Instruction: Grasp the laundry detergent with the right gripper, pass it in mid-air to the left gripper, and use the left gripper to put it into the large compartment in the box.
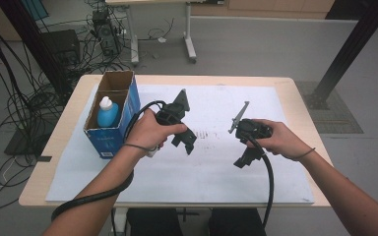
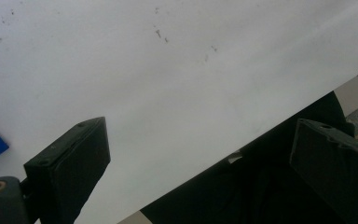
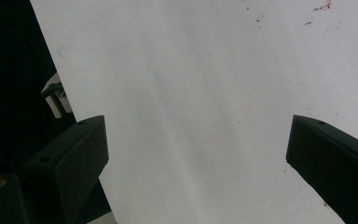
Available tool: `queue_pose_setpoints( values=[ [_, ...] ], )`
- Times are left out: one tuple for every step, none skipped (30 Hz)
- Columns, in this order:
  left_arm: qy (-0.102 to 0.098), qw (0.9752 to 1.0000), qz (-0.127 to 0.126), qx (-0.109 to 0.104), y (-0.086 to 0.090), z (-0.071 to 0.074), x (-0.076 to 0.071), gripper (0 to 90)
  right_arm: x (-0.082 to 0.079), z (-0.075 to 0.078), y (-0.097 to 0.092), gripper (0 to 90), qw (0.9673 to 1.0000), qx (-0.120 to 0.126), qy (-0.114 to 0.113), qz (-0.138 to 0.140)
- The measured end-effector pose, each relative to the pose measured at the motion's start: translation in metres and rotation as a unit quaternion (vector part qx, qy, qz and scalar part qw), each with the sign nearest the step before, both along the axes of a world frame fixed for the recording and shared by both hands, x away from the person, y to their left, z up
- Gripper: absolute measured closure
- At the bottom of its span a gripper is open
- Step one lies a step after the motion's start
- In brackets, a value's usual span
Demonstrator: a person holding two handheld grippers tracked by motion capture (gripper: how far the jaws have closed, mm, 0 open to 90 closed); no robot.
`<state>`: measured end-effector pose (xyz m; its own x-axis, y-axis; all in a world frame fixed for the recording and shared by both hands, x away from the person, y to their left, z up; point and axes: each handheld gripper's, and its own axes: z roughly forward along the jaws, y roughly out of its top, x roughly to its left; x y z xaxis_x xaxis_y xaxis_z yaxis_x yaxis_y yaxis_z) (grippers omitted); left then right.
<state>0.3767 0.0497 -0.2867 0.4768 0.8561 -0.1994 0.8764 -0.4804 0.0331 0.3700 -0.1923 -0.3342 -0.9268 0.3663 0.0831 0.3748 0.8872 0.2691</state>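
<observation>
Table (image 1: 285, 88) under white sheet (image 1: 216, 177). Box (image 1: 115, 110) at sheet's left edge, bottle (image 1: 107, 112) inside. Left gripper (image 1: 189, 142) just right of box, right gripper (image 1: 243, 160) farther right; both jaws apart, empty.

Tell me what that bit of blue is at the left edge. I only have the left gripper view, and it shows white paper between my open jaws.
Observer: It's the blue side of a cardboard box that stands just left of the left gripper.
Operator: Anything inside it?
Observer: A blue bottle with a white cap stands upright in the nearer compartment.
Operator: And my other hand?
Observer: The right gripper is held over the white paper, to the right of the left one, with its jaws open and nothing between them.
</observation>
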Motion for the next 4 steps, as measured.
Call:
queue_pose_setpoints(
  values=[
    [0.000,1.0000,-0.002,-0.001,0.0005,0.0005,-0.0009,5.2,-0.0012,0.0014,0.0001,5.3,1.0000,-0.001,-0.003,-0.002],
    [0.000,1.0000,-0.004,0.000,0.0007,0.0010,-0.0020,5.2,-0.0028,0.0031,0.0000,5.2,1.0000,0.002,-0.006,-0.005],
    [-0.001,1.0000,-0.005,0.001,0.0009,0.0015,-0.0029,5.2,-0.0048,0.0048,-0.0002,5.1,0.9999,0.004,-0.007,-0.007],
    [-0.003,1.0000,-0.002,0.001,0.0014,0.0022,-0.0035,5.2,-0.0066,0.0061,-0.0007,4.9,0.9999,0.007,-0.008,-0.008]
  ],
)
